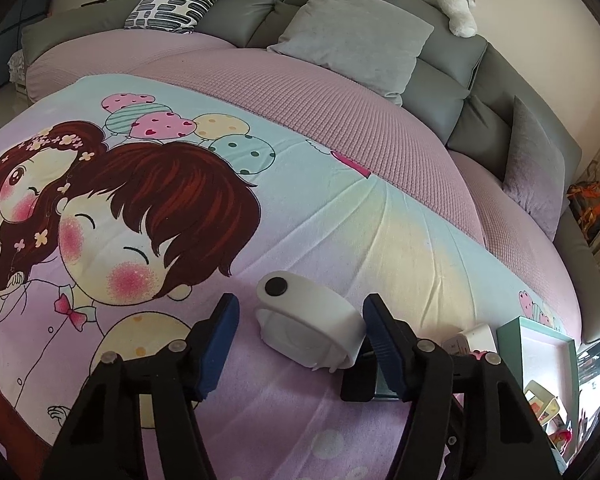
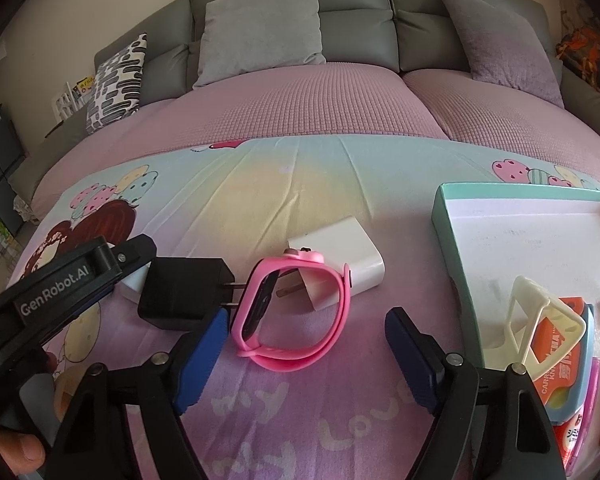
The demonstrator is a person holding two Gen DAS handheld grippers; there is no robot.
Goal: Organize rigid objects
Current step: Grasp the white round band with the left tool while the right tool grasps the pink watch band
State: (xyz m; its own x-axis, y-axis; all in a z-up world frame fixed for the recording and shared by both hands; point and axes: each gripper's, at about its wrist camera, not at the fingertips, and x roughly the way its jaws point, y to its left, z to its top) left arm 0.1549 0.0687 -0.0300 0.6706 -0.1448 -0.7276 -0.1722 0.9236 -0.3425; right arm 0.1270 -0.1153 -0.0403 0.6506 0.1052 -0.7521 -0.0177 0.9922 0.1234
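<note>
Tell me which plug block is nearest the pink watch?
The white charger: its prongs reach inside the pink watch loop, directly behind it. The black charger lies off to the watch's left side.

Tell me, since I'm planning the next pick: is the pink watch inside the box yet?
Out. The pink watch lies on the blanket, left of the teal box.

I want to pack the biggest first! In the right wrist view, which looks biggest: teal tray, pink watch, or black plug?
1. Teal cardboard tray
2. Pink rubber watch
3. Black plastic plug; looks nearly the watch's size, so that order is unsure.
</note>
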